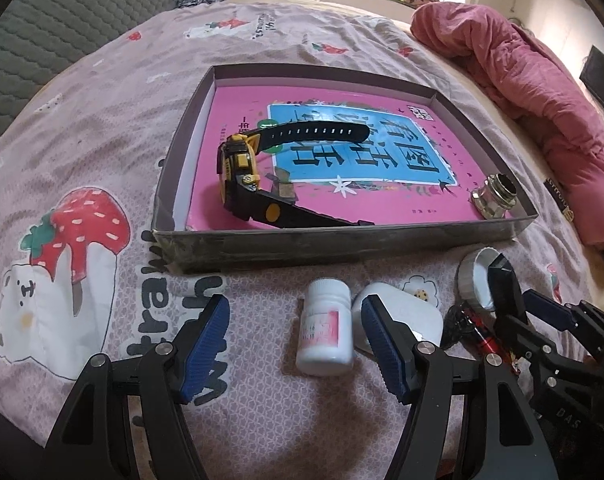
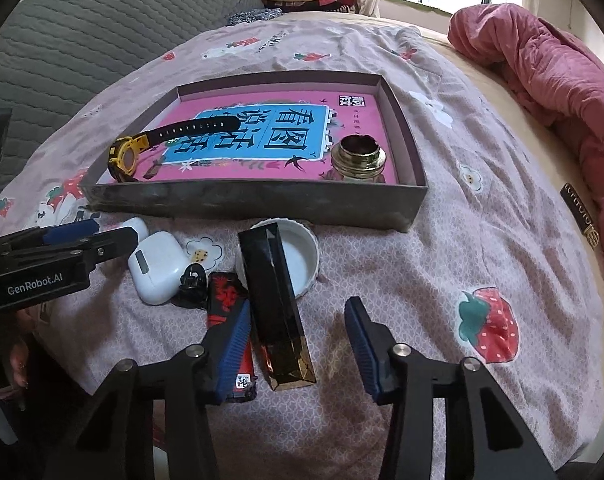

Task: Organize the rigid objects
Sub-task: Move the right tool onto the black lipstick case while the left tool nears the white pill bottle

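A: Your black prism lies between the right gripper fingers, jaws apart, far end leaning on the white lid.

B: Square up, close mid-length, carry it to the tray at twelve o'clock.

A: Left gripper?

B: Jaws apart, pill bottle between them.

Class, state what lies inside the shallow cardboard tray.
Inside the cardboard tray: a pink book lying flat, with a yellow-and-black watch and metal threaded cap on it. The tray floor beneath is hidden.

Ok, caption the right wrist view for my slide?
Open right gripper straddles black prism box; watch already in tray.
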### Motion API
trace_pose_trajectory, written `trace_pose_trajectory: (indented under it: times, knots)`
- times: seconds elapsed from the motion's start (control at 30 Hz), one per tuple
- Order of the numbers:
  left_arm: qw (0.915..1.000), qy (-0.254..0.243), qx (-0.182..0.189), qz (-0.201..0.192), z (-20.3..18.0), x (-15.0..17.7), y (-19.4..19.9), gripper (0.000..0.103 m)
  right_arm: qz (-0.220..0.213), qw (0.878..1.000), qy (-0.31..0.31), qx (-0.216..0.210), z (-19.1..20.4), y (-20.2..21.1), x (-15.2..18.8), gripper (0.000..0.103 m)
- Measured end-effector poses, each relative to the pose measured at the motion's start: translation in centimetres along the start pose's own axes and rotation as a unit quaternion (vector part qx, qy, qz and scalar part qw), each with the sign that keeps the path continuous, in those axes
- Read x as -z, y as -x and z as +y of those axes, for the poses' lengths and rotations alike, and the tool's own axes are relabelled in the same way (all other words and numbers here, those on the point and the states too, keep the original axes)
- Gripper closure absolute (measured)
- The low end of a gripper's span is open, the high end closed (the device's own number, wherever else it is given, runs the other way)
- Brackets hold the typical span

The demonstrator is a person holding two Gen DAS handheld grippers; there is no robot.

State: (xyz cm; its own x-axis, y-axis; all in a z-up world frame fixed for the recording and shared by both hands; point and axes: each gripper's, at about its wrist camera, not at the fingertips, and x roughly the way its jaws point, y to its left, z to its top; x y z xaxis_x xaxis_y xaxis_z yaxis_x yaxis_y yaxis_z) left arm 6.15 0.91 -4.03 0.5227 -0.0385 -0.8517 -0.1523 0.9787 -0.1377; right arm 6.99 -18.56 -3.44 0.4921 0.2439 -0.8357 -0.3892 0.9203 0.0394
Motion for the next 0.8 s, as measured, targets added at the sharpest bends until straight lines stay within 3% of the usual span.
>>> trace_pose_trajectory:
  times: [0.8]
  knots:
    - [0.9992, -0.007, -0.014, 0.035, 0.3, 0.3, -1.1, 0.034, 0.005, 1.000, -0.010, -0.002, -0.6, -0.6, -0.3, 0.067]
